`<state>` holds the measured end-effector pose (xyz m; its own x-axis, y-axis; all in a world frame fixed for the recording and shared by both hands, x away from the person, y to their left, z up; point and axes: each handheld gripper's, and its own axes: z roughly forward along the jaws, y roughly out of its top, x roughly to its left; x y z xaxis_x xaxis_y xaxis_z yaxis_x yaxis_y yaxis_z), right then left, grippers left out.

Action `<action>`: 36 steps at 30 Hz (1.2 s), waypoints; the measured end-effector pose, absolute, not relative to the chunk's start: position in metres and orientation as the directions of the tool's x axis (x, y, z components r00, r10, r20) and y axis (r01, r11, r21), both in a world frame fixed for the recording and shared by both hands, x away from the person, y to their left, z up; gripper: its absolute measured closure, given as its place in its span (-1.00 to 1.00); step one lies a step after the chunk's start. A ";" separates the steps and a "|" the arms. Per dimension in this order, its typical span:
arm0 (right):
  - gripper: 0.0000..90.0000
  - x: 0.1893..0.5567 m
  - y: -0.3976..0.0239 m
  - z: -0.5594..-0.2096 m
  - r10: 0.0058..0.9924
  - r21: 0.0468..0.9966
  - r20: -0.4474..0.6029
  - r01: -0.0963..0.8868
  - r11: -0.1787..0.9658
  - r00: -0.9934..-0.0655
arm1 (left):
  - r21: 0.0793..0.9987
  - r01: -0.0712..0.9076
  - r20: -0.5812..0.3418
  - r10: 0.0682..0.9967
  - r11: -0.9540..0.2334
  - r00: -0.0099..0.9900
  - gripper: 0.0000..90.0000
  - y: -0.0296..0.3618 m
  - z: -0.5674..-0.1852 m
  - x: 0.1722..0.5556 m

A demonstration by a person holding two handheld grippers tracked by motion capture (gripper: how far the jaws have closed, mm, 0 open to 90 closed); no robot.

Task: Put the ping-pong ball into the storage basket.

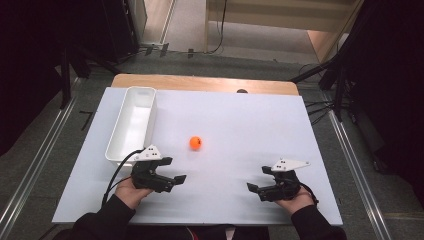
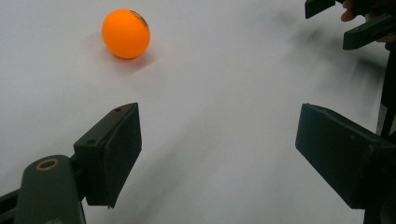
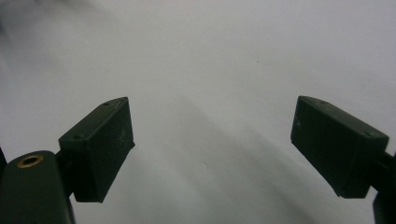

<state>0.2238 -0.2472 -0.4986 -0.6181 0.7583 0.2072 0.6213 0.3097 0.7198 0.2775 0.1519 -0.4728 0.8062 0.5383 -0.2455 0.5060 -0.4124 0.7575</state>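
Now, ball: orange, on the white tabletop, right of the bin; ahead of the left tool
Handling: likely light, hard, smooth; rolls easily; pinch across its middle
Left tool: jaws wide, empty
Right tool: jaws wide, empty, well apart from the ball

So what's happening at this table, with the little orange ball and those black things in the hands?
A person sits at a white table with a black two-jaw tool in each hand. Both the left tool and the right tool have their jaws open and hold nothing. An orange ball lies loose on the table, apart from both, somewhat nearer the left tool. A white bin stands at the left side. Nothing has been picked up yet.
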 end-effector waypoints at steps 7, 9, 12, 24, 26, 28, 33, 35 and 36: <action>-0.73 0.224 -0.247 -0.499 0.756 0.718 0.212 0.623 0.310 -0.620 | 0.761 0.500 -0.226 0.554 -0.413 0.801 -0.67 0.147 -0.474 0.279; -0.73 0.224 -0.247 -0.499 0.755 0.716 0.210 0.624 0.314 -0.621 | 0.764 0.505 -0.233 0.557 -0.403 0.797 -0.67 0.145 -0.474 0.281; -0.73 0.224 -0.247 -0.499 0.755 0.718 0.208 0.621 0.313 -0.622 | 0.765 0.509 -0.235 0.564 -0.395 0.791 -0.67 0.144 -0.474 0.282; -0.73 0.224 -0.247 -0.499 0.752 0.717 0.207 0.620 0.318 -0.626 | 0.766 0.515 -0.247 0.563 -0.385 0.789 -0.67 0.140 -0.474 0.288; -0.73 0.224 -0.247 -0.499 0.753 0.720 0.209 0.619 0.313 -0.624 | 0.767 0.512 -0.243 0.564 -0.386 0.789 -0.67 0.139 -0.473 0.289; -0.73 0.224 -0.247 -0.499 0.750 0.722 0.206 0.615 0.317 -0.629 | 0.772 0.506 -0.238 0.564 -0.385 0.791 -0.67 0.138 -0.472 0.290; -0.73 0.224 -0.246 -0.499 0.748 0.718 0.208 0.618 0.321 -0.631 | 0.769 0.506 -0.234 0.565 -0.391 0.792 -0.67 0.135 -0.472 0.293; -0.73 0.225 -0.246 -0.499 0.746 0.720 0.205 0.614 0.324 -0.633 | 0.767 0.507 -0.239 0.559 -0.393 0.794 -0.67 0.134 -0.470 0.294; -0.73 0.225 -0.246 -0.499 0.746 0.720 0.205 0.614 0.324 -0.634 | 0.764 0.510 -0.244 0.556 -0.394 0.795 -0.67 0.133 -0.469 0.295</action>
